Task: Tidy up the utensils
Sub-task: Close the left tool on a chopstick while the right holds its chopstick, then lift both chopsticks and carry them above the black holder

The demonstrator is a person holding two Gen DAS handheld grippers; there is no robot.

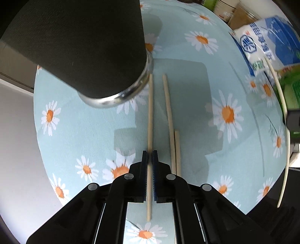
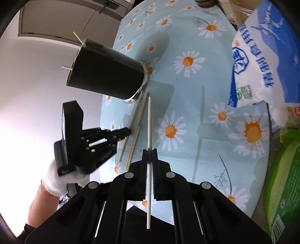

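Note:
My left gripper point(image 1: 150, 153) points down at the daisy tablecloth point(image 1: 215, 146) and is shut on a wooden chopstick point(image 1: 150, 116), whose far end reaches the metal base of a black utensil holder point(image 1: 84, 47). Two more wooden chopsticks point(image 1: 167, 112) point(image 1: 177, 150) lie just right of it. My right gripper point(image 2: 149, 151) is shut on a white chopstick point(image 2: 149, 127) held above the cloth. Its view shows the left gripper point(image 2: 128, 131) at the wooden chopsticks point(image 2: 134, 144) and the holder point(image 2: 106, 75) with chopstick tips point(image 2: 78, 38) sticking out of its top.
A blue-and-white salt bag point(image 2: 262, 56) and a green package point(image 2: 285, 178) crowd the table's right side, with jars point(image 2: 241, 11) behind. The table's left edge point(image 2: 102, 112) drops off beside the holder. A white-gloved hand point(image 2: 61, 180) holds the left gripper.

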